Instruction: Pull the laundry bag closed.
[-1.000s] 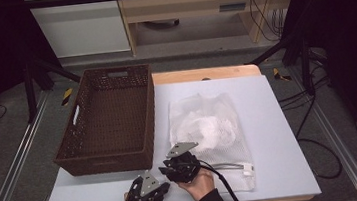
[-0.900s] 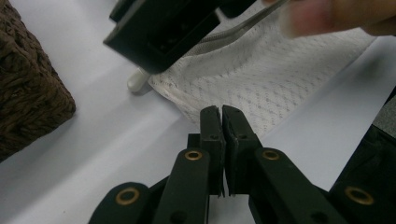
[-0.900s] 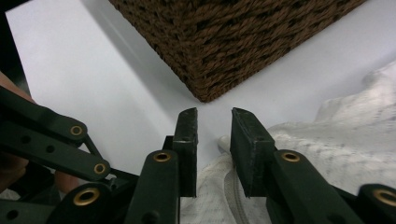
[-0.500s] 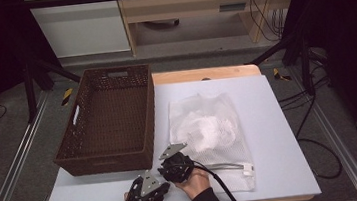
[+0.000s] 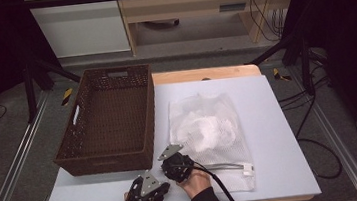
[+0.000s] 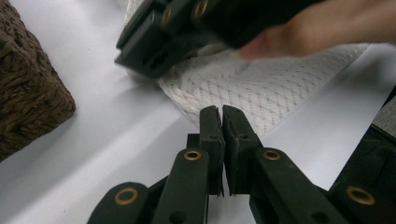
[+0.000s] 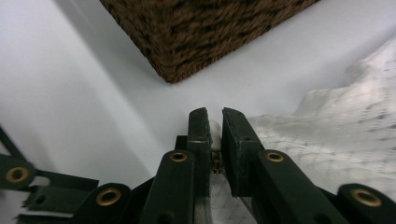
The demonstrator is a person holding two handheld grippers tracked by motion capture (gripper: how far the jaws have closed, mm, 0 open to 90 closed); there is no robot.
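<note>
A white mesh bag (image 5: 204, 128) with white cloth inside lies flat on the white table (image 5: 279, 120), right of a brown wicker basket (image 5: 110, 115). My right gripper (image 5: 167, 163) sits at the bag's near left corner. In the right gripper view its jaws (image 7: 215, 116) have just been closing and now pinch a bit of the bag's white edge, with the rest of the bag (image 7: 336, 126) to the right. My left gripper (image 5: 161, 184) rests near the table's front edge. It (image 6: 222, 112) is shut on nothing, just short of the bag (image 6: 261, 93).
The basket stands empty at the table's left, its near corner (image 7: 201, 32) close ahead of the right gripper. A zip pull and tag (image 5: 245, 168) lie at the bag's near right edge. The hand (image 6: 327, 28) on the right gripper crosses above the bag.
The right gripper has edged slightly left over the bag's near corner. The left gripper has stayed where it was.
</note>
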